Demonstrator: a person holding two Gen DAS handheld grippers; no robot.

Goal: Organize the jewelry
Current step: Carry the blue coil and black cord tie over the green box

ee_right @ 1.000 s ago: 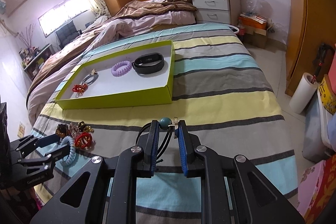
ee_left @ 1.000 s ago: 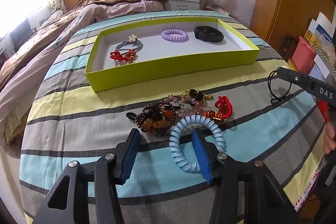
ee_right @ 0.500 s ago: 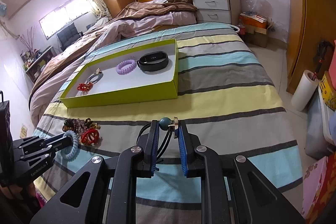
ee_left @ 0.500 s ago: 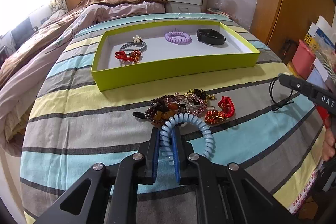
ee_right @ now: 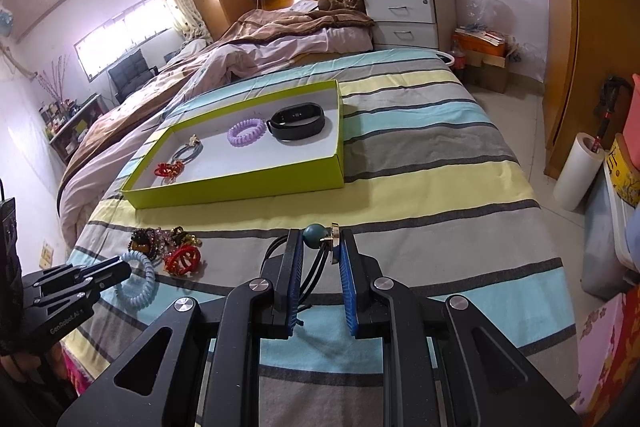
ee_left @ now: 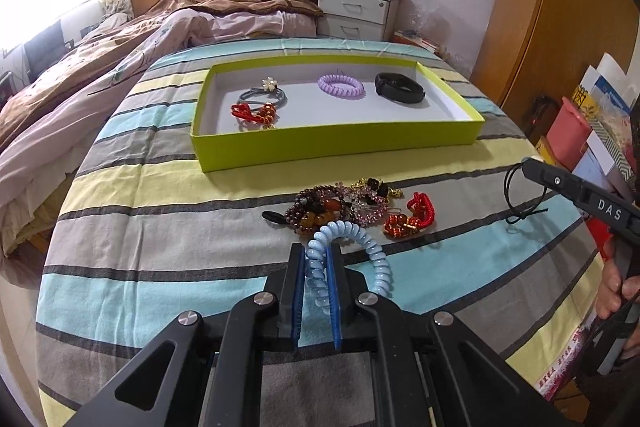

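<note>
Striped bedspread [ee_left: 168,247]; left hand-held gripper [ee_left: 315,259] pinching pale-blue coiled spiral hair tie [ee_left: 352,247]

hidden: black cord [ee_right: 310,277] partly behind right claw [ee_right: 318,247] | cut off: hand [ee_left: 616,287]

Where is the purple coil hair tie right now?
The purple coil hair tie lies inside the green box on the bed, between the grey hair tie and the black wristband.

Bare striped bed [ee_left: 168,227] lies open left of the jewelry pile [ee_left: 344,207] and between pile and green box [ee_left: 336,143]. The box's low wall [ee_right: 240,193] (front side) bars a level approach; its middle floor stands free.
</note>
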